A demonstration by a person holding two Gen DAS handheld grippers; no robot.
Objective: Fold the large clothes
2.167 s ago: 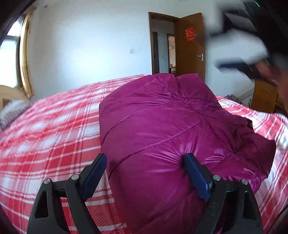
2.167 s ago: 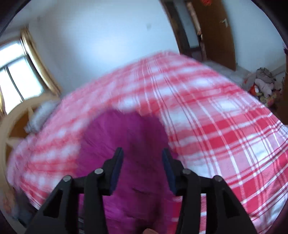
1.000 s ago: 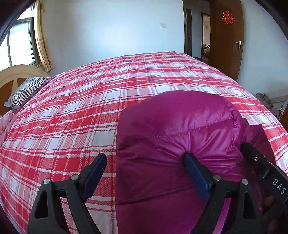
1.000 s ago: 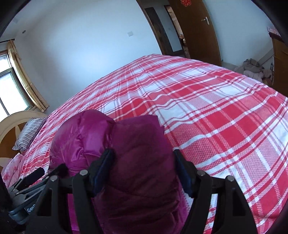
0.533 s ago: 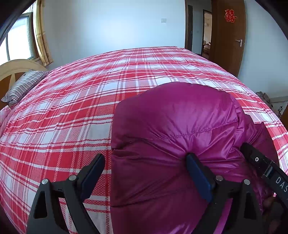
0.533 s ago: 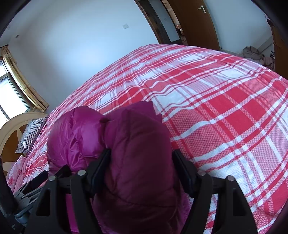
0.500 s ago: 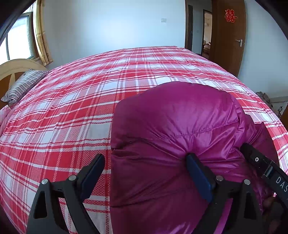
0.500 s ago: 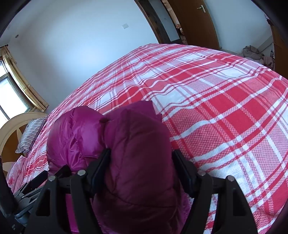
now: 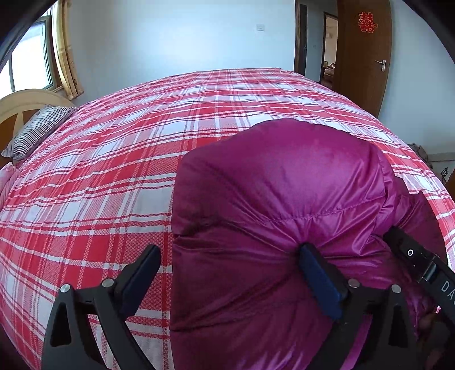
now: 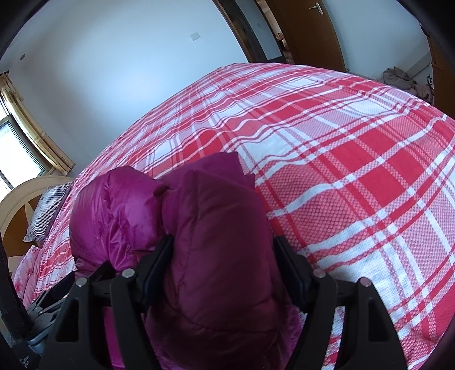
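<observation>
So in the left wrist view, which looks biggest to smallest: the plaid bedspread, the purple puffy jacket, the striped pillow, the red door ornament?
1. Plaid bedspread, though the jacket rivals it.
2. Purple puffy jacket, enlarged by nearness to the camera.
3. Striped pillow.
4. Red door ornament, smallest, but also farthest away.

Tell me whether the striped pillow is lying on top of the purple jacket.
No. The striped pillow lies at the head of the bed by the headboard, well apart from the purple jacket.
</observation>
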